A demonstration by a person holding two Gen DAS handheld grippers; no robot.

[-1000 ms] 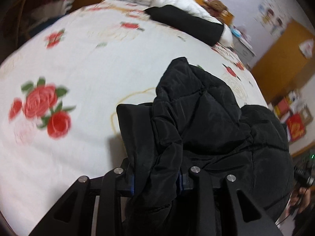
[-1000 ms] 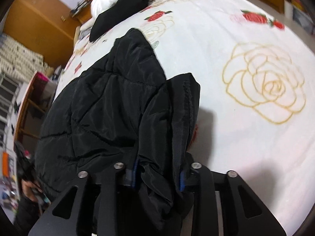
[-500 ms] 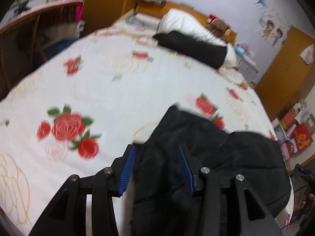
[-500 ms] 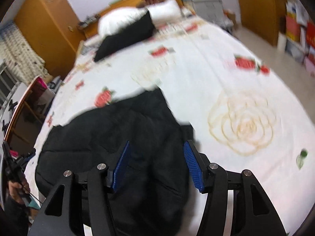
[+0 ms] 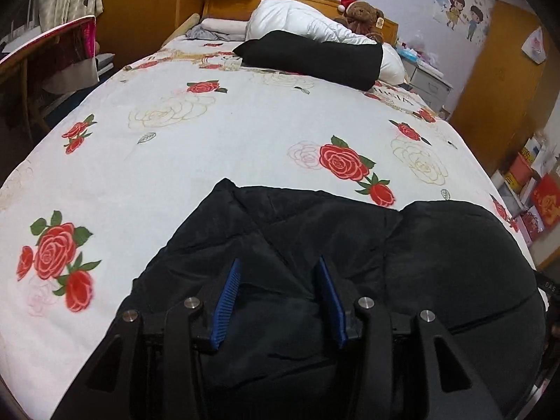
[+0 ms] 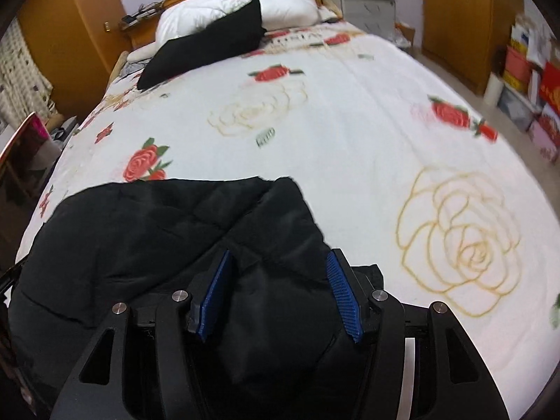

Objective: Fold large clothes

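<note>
A black puffer jacket (image 5: 437,252) lies bunched and folded over on the near end of the rose-printed bed sheet (image 5: 227,133). My left gripper (image 5: 279,260) hovers over the jacket's left part, open, its blue pads clear of the fabric. In the right wrist view the same jacket (image 6: 140,227) spreads to the left on the sheet (image 6: 367,122). My right gripper (image 6: 279,252) stands open above the jacket's right edge. A fold of fabric rises between its pads, which do not press on it.
At the head of the bed lie a long black pillow (image 5: 315,57), a white duvet (image 5: 297,21) and a teddy bear (image 5: 362,14). A wooden desk (image 5: 52,56) stands left of the bed. A nightstand (image 5: 428,84) and stacked boxes (image 5: 532,182) stand on the right.
Both grippers were shut on folds of the jacket, then opened and let it go. Both have drawn back and tipped up, so more of the bed shows. The jacket rests on the sheet.
</note>
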